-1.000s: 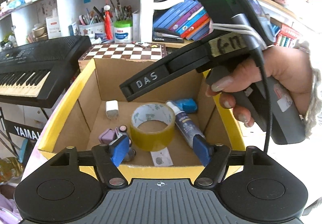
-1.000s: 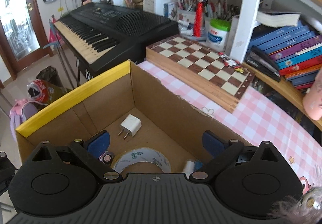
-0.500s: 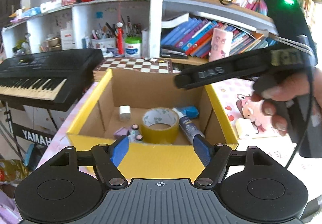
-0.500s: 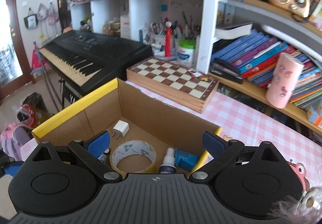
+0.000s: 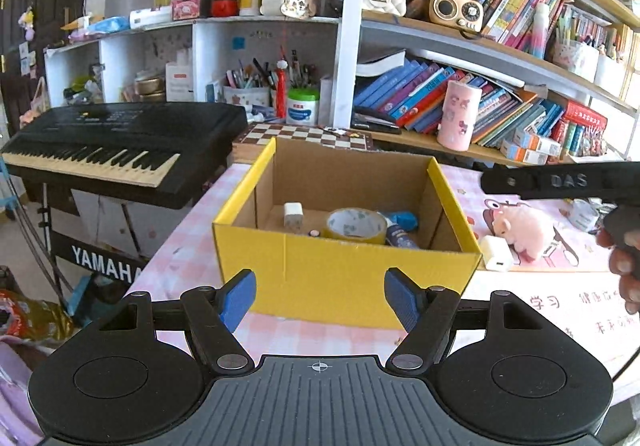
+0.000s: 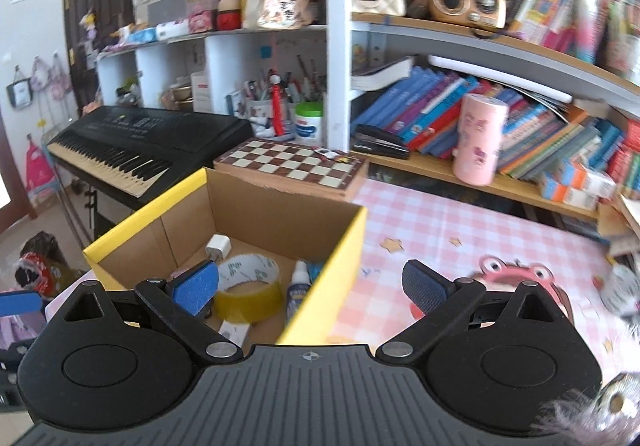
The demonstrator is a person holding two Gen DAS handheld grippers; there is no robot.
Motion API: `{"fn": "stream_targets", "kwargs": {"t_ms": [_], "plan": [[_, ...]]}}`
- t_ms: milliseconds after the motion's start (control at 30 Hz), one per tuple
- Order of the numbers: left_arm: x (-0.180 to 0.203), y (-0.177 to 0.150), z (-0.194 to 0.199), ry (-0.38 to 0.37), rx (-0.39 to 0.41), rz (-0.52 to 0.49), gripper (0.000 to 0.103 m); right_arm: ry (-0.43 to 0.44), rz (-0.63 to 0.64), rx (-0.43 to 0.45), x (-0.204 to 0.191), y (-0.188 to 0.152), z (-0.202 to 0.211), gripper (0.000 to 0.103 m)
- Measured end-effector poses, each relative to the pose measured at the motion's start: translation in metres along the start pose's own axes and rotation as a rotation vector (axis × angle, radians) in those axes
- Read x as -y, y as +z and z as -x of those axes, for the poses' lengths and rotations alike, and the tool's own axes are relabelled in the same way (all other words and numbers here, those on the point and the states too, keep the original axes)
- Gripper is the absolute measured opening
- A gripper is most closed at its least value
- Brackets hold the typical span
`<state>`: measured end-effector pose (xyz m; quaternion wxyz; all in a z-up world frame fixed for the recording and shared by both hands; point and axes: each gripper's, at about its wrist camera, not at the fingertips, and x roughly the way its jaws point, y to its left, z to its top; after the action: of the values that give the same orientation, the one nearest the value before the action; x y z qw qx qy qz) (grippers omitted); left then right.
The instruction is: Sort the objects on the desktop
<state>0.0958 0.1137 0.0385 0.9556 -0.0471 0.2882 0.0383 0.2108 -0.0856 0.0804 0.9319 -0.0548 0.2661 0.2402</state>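
Both grippers tilt downward, jaws spread and empty: left gripper (image 5: 320,296) faces the yellow cardboard box (image 5: 344,270); right gripper (image 6: 310,286) straddles its corner.

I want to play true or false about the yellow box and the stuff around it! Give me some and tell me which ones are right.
1. The tape roll lies inside the box. True.
2. The left gripper is holding the tape roll. False: its jaws are open with nothing between them.
3. The chessboard sits behind the box, near the keyboard. True.
4. The white charger lies on the tablecloth outside the box. False: it is inside the box, by the back wall.
5. The pink cup stands upright on the shelf by the books. True.
6. The right gripper is shut. False: it is open and empty.
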Motion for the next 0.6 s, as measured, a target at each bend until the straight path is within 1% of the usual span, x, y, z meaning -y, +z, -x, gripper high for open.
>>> {"fn": "stream_targets", "kwargs": {"t_ms": [300, 600], "plan": [[-0.005, -0.019, 0.021, 0.003, -0.003, 0.002, 0.073, -0.070, -0.042, 0.022, -0.010, -0.046, 0.042, 0.099], [-0.015, -0.037, 0.038, 0.026, -0.005, 0.042, 0.074, -0.106, -0.047, 0.023, -0.026, -0.078, 0.063, 0.099]]}}
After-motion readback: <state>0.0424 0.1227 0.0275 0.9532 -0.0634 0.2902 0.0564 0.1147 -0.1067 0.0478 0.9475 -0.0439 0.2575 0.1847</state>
